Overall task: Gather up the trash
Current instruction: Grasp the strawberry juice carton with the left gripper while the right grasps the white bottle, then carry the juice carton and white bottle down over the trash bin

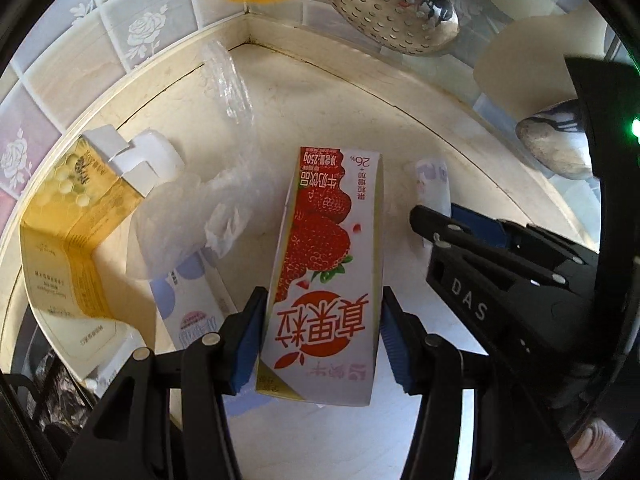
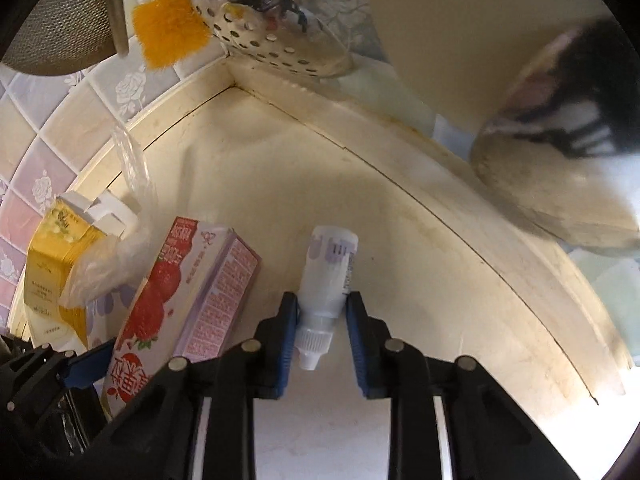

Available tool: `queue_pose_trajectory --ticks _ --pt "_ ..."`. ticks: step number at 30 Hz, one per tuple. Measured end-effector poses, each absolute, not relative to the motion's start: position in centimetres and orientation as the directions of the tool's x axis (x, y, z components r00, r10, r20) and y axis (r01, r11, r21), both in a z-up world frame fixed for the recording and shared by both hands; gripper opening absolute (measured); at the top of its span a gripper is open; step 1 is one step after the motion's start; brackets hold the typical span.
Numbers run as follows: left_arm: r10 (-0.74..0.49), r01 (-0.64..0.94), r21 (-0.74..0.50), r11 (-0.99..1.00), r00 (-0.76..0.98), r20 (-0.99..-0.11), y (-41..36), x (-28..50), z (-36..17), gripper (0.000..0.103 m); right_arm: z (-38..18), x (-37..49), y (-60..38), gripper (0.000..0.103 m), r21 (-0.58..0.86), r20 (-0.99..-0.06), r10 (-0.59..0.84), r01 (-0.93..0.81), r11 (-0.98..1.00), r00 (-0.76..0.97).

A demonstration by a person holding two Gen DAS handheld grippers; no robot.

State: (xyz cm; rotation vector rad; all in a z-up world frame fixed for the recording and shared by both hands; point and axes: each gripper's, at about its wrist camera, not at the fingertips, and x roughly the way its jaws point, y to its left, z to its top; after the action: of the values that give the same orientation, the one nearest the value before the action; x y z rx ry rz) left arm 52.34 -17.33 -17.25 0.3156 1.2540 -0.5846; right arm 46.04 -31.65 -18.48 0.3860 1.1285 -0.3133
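Note:
A strawberry milk carton (image 1: 324, 264) stands between the blue pads of my left gripper (image 1: 322, 314), which is shut on its lower half above the cream counter (image 1: 320, 100). In the right wrist view the same carton (image 2: 192, 292) leans at the lower left. A small white dropper bottle (image 2: 326, 280) with a lilac label lies with its nozzle toward the camera, and my right gripper (image 2: 321, 308) is shut on its body. From the left wrist view this bottle (image 1: 432, 180) pokes out past the right gripper's fingers (image 1: 430, 224).
A torn yellow box (image 1: 68, 220), crumpled clear plastic (image 1: 188, 208) and a white-and-lilac box (image 1: 188, 308) lie left of the carton. A perforated metal ladle (image 1: 392, 12), a yellow brush (image 2: 168, 28) and a round ladle (image 1: 556, 144) hang over the tiled corner.

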Motion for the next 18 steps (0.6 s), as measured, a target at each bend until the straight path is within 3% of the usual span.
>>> queue_pose_trajectory --ticks 18 --pt "-0.204 0.518 -0.047 0.854 0.249 -0.947 -16.7 42.7 -12.6 0.051 -13.8 34.2 -32.1 0.025 0.200 -0.895 0.061 0.275 0.940 0.442"
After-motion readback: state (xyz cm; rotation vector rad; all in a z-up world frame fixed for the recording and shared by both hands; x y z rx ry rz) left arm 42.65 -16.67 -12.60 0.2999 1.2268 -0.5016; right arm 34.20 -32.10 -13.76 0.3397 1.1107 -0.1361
